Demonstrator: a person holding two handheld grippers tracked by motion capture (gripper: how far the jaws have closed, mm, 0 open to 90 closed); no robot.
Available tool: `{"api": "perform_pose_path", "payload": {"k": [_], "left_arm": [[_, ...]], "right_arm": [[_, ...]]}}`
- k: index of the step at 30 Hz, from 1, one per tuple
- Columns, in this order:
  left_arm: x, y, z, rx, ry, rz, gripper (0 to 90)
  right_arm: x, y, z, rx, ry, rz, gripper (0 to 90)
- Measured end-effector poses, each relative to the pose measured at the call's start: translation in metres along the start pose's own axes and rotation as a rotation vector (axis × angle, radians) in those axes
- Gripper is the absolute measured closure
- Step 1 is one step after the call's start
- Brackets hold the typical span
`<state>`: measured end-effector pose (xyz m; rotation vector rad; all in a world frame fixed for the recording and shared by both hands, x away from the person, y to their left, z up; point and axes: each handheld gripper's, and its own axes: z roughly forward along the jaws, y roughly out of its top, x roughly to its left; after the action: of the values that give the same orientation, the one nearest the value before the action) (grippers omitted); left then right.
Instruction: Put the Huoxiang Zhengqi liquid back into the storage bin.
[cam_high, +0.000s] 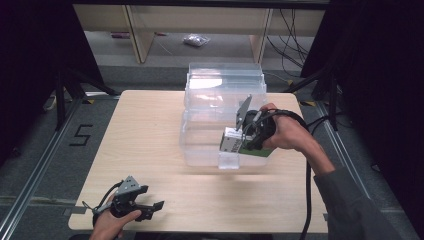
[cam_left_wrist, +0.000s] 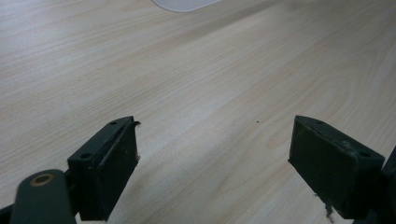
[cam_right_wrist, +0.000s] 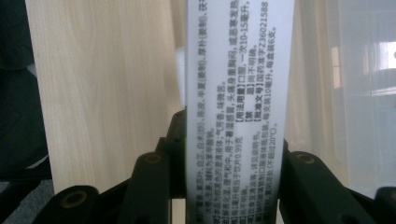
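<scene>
The right gripper (cam_high: 239, 142) pinches a white box (cam_high: 231, 141) printed with black text; in the right gripper view its two black jaws press on the box's (cam_right_wrist: 239, 107) long sides, and the box runs up between them past the top edge. In the high view the box is held above the counter (cam_high: 150, 145) at the near right corner of a clear plastic bin (cam_high: 222, 90), with a green edge showing along its lower side. The person's right hand (cam_high: 287, 132) wraps the gripper from the right, and a black cable trails down past the sleeve.

The left gripper (cam_high: 150, 207) lies low at the counter's near left corner, well apart from the bin. Its jaws stand spread wide with nothing between them, bare wood (cam_left_wrist: 201, 93) showing in the gap.
</scene>
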<state>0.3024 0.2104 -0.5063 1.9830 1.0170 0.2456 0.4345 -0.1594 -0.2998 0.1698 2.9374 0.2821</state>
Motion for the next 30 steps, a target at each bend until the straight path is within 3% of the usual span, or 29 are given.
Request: {"api": "perform_pose_path", "payload": {"k": [2, 3, 5, 6, 10, 12, 14, 21, 24, 27, 30], "left_arm": [[0.000, 0.000, 0.000, -0.001, 0.000, -0.001, 14.9], [0.000, 0.000, 0.000, -0.001, 0.000, -0.001, 14.9], [0.000, 0.000, 0.000, -0.002, -0.001, -0.001, 14.9], [0.000, 0.000, 0.000, -0.001, -0.001, -0.001, 14.9], [0.000, 0.000, 0.000, -0.001, -0.001, 0.000, 14.9], [0.000, 0.000, 0.000, -0.001, -0.001, -0.001, 14.9], [0.000, 0.000, 0.000, -0.004, -0.001, -0.001, 14.9], [0.000, 0.000, 0.000, 0.001, -0.002, 0.000, 14.9], [0.000, 0.000, 0.000, 0.002, -0.001, 0.000, 14.9], [0.001, 0.000, -0.001, 0.013, 0.000, 0.007, 14.9], [0.001, 0.000, -0.001, 0.015, 0.000, 0.007, 14.9]], "right_arm": [[-0.003, 0.000, 0.000, 0.000, 0.003, -0.020, 65.4], [-0.004, -0.001, 0.000, 0.006, 0.003, 0.015, 65.3], [-0.011, -0.002, 0.002, 0.011, 0.009, 0.015, 65.3], [-0.014, -0.002, 0.002, 0.006, 0.011, -0.013, 65.3], [-0.020, -0.003, 0.005, 0.010, 0.013, 0.020, 65.3], [-0.026, -0.003, 0.008, 0.011, 0.008, -0.004, 65.3], [-0.031, -0.004, 0.010, 0.014, 0.015, 0.035, 65.3], [-0.045, -0.007, 0.016, 0.000, 0.025, 0.052, 65.4], [-0.054, -0.011, 0.020, -0.003, 0.027, 0.085, 65.3], [-0.060, -0.013, 0.023, -0.004, 0.031, 0.077, 65.3], [-0.067, -0.016, 0.028, 0.020, 0.030, 0.093, 65.3]]}}
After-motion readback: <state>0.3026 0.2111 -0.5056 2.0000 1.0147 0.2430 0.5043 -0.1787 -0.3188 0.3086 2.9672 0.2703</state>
